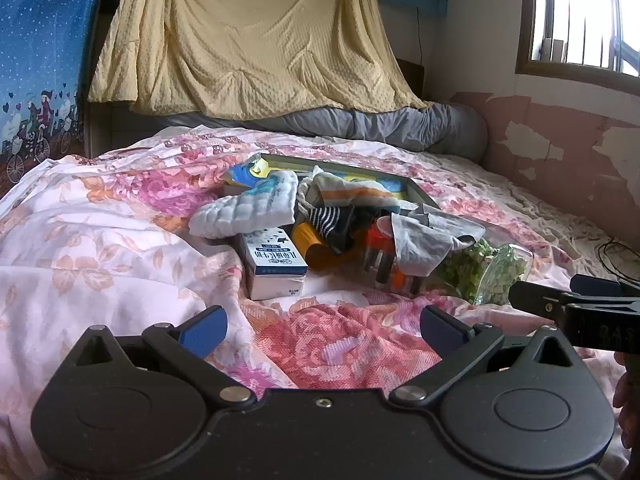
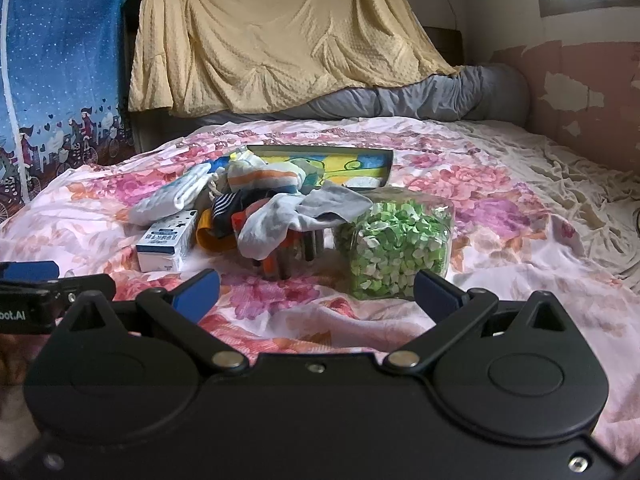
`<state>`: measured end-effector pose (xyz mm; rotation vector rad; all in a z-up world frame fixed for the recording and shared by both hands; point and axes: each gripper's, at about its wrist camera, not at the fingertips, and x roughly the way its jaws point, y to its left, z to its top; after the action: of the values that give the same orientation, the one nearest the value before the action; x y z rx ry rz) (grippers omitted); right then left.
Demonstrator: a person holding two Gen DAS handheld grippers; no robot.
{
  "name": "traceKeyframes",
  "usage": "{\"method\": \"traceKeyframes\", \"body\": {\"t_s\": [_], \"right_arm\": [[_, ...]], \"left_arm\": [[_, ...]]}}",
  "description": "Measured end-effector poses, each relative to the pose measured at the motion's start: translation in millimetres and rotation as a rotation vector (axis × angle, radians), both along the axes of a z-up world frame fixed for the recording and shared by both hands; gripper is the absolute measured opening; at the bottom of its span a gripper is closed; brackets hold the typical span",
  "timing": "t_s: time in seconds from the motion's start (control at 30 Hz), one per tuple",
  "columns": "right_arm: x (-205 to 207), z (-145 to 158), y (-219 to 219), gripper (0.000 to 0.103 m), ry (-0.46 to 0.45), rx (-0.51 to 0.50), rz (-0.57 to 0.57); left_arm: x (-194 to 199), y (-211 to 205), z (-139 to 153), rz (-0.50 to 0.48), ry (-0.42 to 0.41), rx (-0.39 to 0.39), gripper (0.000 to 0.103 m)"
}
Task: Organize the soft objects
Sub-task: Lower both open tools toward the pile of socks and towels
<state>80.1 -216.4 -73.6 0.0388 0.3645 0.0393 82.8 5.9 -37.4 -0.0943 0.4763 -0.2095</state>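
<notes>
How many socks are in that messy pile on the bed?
4 that I can tell: a white bobbly sock at the left, an orange-striped one on the tray's edge, a navy-striped one in the middle, and a grey one beside the jar. Others may hide underneath.

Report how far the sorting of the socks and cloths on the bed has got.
Nothing looks done yet. The grey sock, striped sock and white quilted cloth lie heaped over the milk carton and the jar of green bits, in front of the picture tray. Nothing is in hand: the left gripper and right gripper are open and empty, short of the pile. All the sorting is left.
</notes>
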Motion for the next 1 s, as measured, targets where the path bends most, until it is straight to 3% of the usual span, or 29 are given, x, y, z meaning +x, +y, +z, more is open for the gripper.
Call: {"method": "traceKeyframes", "body": {"t_s": [1.0], "right_arm": [[-2.2, 2.2, 6.2, 0.102, 0.004, -0.019, 0.036]], "left_arm": [[4.7, 2.0, -1.5, 0.028, 0.004, -0.002, 0.102]]}}
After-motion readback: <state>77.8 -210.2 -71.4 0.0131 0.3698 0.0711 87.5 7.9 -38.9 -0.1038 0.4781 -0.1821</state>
